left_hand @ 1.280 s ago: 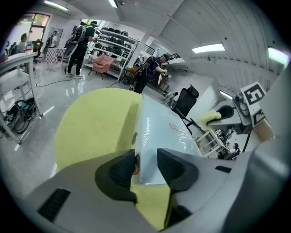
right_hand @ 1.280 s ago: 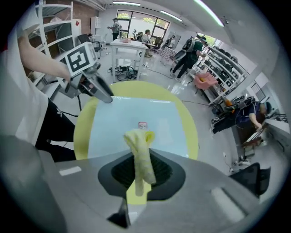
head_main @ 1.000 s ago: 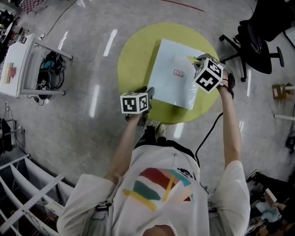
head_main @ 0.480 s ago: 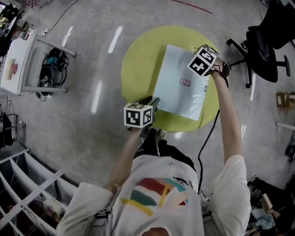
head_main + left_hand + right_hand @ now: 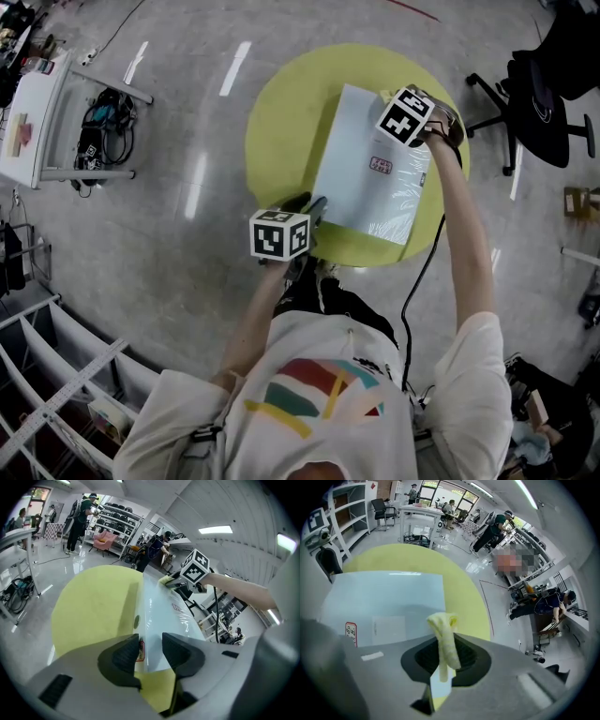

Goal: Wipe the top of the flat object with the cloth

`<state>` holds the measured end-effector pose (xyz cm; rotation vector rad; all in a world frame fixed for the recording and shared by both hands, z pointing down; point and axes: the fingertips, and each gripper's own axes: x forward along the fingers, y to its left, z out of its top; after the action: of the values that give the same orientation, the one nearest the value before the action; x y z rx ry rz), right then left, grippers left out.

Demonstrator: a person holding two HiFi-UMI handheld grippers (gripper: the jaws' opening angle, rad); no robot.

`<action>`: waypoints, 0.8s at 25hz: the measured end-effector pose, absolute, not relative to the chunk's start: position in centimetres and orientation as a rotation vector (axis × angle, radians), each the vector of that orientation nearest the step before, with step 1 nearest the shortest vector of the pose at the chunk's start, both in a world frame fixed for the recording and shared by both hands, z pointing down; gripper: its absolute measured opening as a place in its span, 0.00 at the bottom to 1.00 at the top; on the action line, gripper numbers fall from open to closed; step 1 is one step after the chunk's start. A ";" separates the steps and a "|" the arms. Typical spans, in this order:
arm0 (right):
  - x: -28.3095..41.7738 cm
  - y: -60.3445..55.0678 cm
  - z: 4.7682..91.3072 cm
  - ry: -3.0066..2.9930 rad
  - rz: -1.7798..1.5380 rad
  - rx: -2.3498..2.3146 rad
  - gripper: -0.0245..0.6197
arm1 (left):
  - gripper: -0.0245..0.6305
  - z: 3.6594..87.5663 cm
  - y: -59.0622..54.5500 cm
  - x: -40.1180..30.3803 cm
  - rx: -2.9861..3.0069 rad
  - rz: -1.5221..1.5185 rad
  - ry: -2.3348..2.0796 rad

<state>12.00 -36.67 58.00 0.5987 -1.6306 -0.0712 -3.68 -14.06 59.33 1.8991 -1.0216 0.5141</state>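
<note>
In the upper left of the head view a white side table (image 5: 26,127) stands on the grey floor (image 5: 169,272) with a tangle of black cables (image 5: 101,141) beside it; white shelving (image 5: 56,375) fills the lower left corner.

Just left of centre are the left tongs (image 5: 312,205), at the lower left corner of the flat object (image 5: 366,192). In the left gripper view the jaws stand well apart, and that corner shows in the gap between them. The pads do not visibly press on it.

The flat object is a pale blue panel with a small red label. It lies flat on the round yellow surface (image 5: 281,122) in the upper middle of the frame, with its long edges slanting from the lower left to the upper right.

At the panel's upper right corner are the right tongs (image 5: 444,657). Their jaws are closed on a narrow fold of yellow cloth (image 5: 445,637), which sticks out past the tips over the panel's far edge.

A black office chair (image 5: 539,98) stands on the floor at the upper right, well apart from the surface.
</note>
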 end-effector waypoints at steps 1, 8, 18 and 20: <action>11.9 -36.5 58.0 -1.631 -0.067 0.592 0.08 | 0.28 59.3 -14.0 -3.7 1.900 0.510 -1.021; 10.9 -34.4 58.1 -1.651 -0.020 0.501 0.08 | 0.28 59.5 -14.2 -3.7 1.898 0.491 -1.004; 9.6 -29.2 58.4 -1.685 0.082 0.429 0.08 | 0.28 59.5 -14.1 -3.5 1.903 0.482 -1.012; 9.3 -28.1 58.4 -1.686 0.095 0.415 0.08 | 0.28 59.6 -14.1 -3.7 1.905 0.484 -1.016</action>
<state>9.26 -28.11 58.40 0.4152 -1.6863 0.0954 -3.68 -14.08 59.56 1.9047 -1.0159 0.4841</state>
